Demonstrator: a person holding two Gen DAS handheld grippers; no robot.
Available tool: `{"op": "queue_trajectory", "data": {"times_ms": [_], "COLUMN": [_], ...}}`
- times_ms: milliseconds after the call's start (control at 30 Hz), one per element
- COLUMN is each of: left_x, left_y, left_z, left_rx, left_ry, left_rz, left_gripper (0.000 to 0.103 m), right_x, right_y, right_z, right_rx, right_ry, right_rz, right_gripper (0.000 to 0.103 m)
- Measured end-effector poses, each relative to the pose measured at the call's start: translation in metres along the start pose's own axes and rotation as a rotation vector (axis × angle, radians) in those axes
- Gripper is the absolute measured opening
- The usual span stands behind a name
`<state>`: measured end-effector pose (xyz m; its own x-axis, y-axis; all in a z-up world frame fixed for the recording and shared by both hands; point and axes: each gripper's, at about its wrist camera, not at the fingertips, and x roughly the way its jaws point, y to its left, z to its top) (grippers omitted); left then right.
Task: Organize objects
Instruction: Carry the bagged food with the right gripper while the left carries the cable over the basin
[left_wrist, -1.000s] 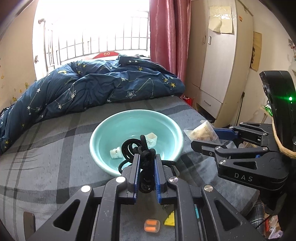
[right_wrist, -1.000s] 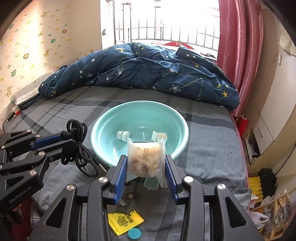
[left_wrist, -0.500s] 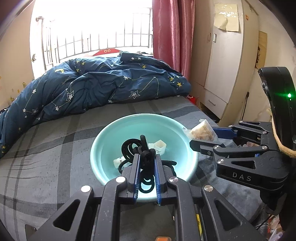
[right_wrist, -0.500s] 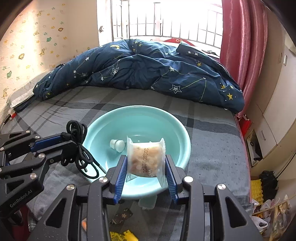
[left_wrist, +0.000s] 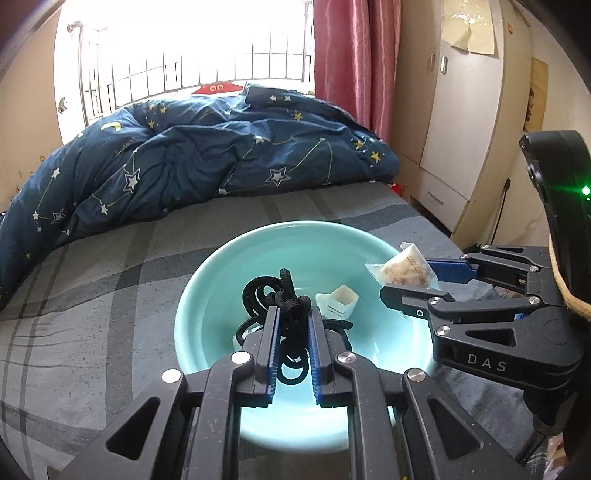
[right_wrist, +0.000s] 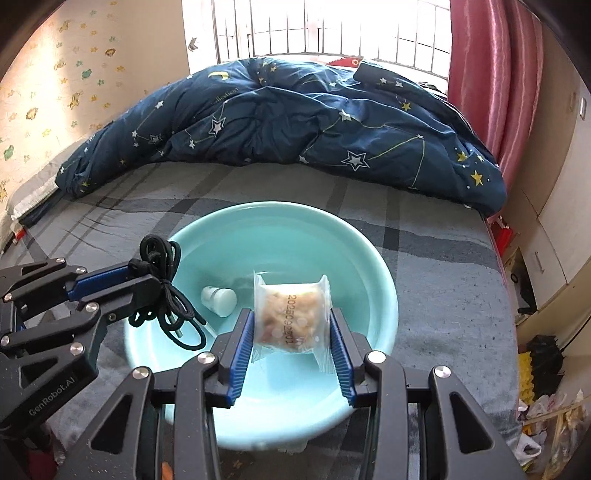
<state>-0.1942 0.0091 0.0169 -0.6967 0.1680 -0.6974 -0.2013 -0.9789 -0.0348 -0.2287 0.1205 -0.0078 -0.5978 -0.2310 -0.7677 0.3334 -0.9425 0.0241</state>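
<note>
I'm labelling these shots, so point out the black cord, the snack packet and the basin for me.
cord (left_wrist: 291, 306), left wrist view, knot between the pads.
packet (right_wrist: 291, 314), right wrist view, middle of its clear front.
basin (right_wrist: 384, 284), right wrist view, bare right wall.

We see both grippers carried forward over the teal basin (right_wrist: 373, 254), which fills far more of each view than a second ago. The left gripper (left_wrist: 291, 325), with its bundled black cord (left_wrist: 290, 306), now hangs above the basin's floor, not its near rim. The right gripper (right_wrist: 291, 332) brings the snack packet (right_wrist: 291, 314) over the bowl. The small items on the bed near us are gone from view.
</note>
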Motion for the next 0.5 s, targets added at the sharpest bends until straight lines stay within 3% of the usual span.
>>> {"op": "queue_trajectory", "data": {"times_ms": [500], "left_x": [0.065], "left_y": [0.016], "left_z": [-0.011], "left_rx": [-0.007], "left_ry": [0.109], "left_rz": [0.006], "left_gripper": [0.015], "right_x": [0.065], "right_y": [-0.003], "right_z": [0.005], "right_rx": [0.021], "right_ry": [0.096], "right_rz": [0.040], "right_gripper": [0.043]}}
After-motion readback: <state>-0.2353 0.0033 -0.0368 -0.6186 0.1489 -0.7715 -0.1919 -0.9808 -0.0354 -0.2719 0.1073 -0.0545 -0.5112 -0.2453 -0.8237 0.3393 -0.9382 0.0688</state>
